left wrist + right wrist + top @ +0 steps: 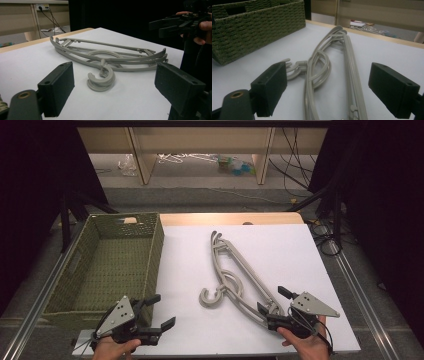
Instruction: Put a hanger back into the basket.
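The grey plastic hangers (235, 272) lie in a nested stack near the middle of the white worktop (300, 255), their hooks (214, 298) curled toward the person and the long arms running away toward the far edge, with the woven green basket (152, 251) standing just to their left. The right gripper (272, 301) sits at the near end of the stack with its fingers (270, 86) spread wide and holding nothing, the hanger arms running up between them in the right gripper view; the left gripper (161, 311) waits near the basket's front corner, also spread and empty, looking across at the hooks (101, 79). The step in hand looks like taking hold of a hanger to move it to the basket. To do it well, the right gripper should come low and level so one finger slips under the top hanger's arm rather than bearing down on the whole stack (the hangers are interlocked, so a loose pinch may drag several along or tip them). Closing on a straight stretch of the arm, away from the tangle of hooks, should give a firmer hold, and the left gripper could steady the hooks while the top one is lifted free.
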A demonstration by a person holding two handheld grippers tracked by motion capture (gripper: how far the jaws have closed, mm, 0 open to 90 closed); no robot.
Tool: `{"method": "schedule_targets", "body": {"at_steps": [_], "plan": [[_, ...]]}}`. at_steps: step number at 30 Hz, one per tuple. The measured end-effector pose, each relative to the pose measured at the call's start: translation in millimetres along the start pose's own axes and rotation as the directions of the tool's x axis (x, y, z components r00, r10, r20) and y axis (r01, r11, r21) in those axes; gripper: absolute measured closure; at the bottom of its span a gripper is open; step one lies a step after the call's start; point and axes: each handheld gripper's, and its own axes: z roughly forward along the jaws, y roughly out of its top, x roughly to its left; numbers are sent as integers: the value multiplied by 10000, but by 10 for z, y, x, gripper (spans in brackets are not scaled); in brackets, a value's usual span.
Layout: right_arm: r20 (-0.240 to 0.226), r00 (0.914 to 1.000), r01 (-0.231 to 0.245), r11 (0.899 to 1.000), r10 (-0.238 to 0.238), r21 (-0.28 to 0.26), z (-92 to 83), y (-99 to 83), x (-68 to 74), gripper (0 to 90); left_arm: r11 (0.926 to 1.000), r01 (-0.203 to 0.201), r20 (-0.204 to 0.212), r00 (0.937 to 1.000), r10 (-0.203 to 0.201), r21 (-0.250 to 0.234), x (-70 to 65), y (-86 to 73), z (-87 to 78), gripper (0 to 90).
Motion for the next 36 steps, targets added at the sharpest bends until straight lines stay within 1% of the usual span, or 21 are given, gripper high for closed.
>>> {"method": "schedule_targets", "body": {"at_steps": [2, 7, 8, 13, 15, 17, 19, 20, 21, 22, 24, 27, 28, 29, 30, 31, 32, 33, 34, 35, 36], "plan": [[39, 10000, 37, 10000, -37, 31, 10, 3, 6, 160, 9999, -50, -122, 9999, 52, 149, -7, 4, -8, 158], [-96, 9998, 177, 9994, -174, 314, 60, 9, 31, 161, 10000, -54, -17, 10000, 54, -25, -1, 3, 5, 158], [-80, 9997, 236, 9981, -231, 570, 62, 17, 33, 162, 10000, -58, -51, 10000, 58, -13, -1, 4, 4, 158], [-288, 9987, 437, 9942, -410, 983, 131, 63, 40, 178, 10000, -63, -87, 9999, 63, -3, -3, 8, 3, 158], [-211, 9985, 523, 9929, -503, 1070, 144, 77, 40, 179, 10000, -26, -31, 10000, 26, -49, -3, 6, 8, 158], [-342, 9973, 695, 9865, -651, 1480, 195, 106, 33, 208, 9999, -105, -62, 9999, 105, -4, 2, 9, 4, 157], [-462, 9953, 914, 9830, -851, 1593, 219, 113, 26, 236, 9999, -110, -163, 9998, 112, 99, -2, 14, -4, 158], [-632, 9929, 1124, 9709, -1012, 2117, 268, 137, 29, 255, 10000, -98, -70, 9999, 98, -18, 2, 9, 7, 158], [-632, 9929, 1124, 9709, -1012, 2117, 268, 137, 29, 255, 10000, -98, -70, 9999, 98, -18, 2, 9, 7, 158], [-727, 9916, 1224, 9566, -1068, 2645, 315, 157, 40, 272, 9999, -95, -129, 9999, 96, 39, -5, 12, 2, 158], [-875, 9894, 1375, 9435, -1162, 3015, 381, 179, 47, 317, 9999, -89, -55, 9999, 88, -53, -2, 10, 10, 157], [-1250, 9843, 1630, 9148, -1249, 3695, 503, 200, 61, 380, 9999, -139, -154, 9998, 141, 93, -6, 11, 2, 157], [-1250, 9843, 1630, 9148, -1249, 3695, 503, 200, 61, 380, 9999, -139, -154, 9998, 141, 93, -6, 11, 2, 158], [-1455, 9827, 1665, 8898, -1144, 4249, 598, 200, 69, 403, 9999, -125, -147, 9998, 126, 77, -4, 13, 2, 158], [-1548, 9810, 1747, 8787, -1168, 4443, 647, 198, 70, 437, 9999, -132, -150, 9998, 134, 85, -5, 13, 1, 158], [-1567, 9803, 1780, 8810, -1202, 4383, 706, 176, 82, 455, 9998, -141, -150, 9998, 143, 102, -6, 13, 0, 158], [-1737, 9784, 1818, 8652, -1118, 4673, 745, 179, 84, 461, 9999, -146, -58, 9999, 146, 3, -3, 9, 7, 158], [-1688, 9805, 1712, 8602, -1008, 4803, 786, 167, 102, 484, 9998, -203, -88, 9998, 204, 77, -3, 14, 2, 158], [-1819, 9797, 1677, 8430, -846, 5111, 812, 175, 115, 505, 9997, -207, -110, 9997, 208, 105, -5, 15, 0, 158], [-1818, 9786, 1788, 8356, -964, 5194, 849, 164, 116, 513, 10000, 30, -114, 9999, -30, 14, -17, 6, 8, 158], [-1832, 9788, 1773, 8247, -912, 5370, 878, 162, 118, 532, 10000, 31, -102, 9999, -31, 6, -18, 5, 9, 158]]}}
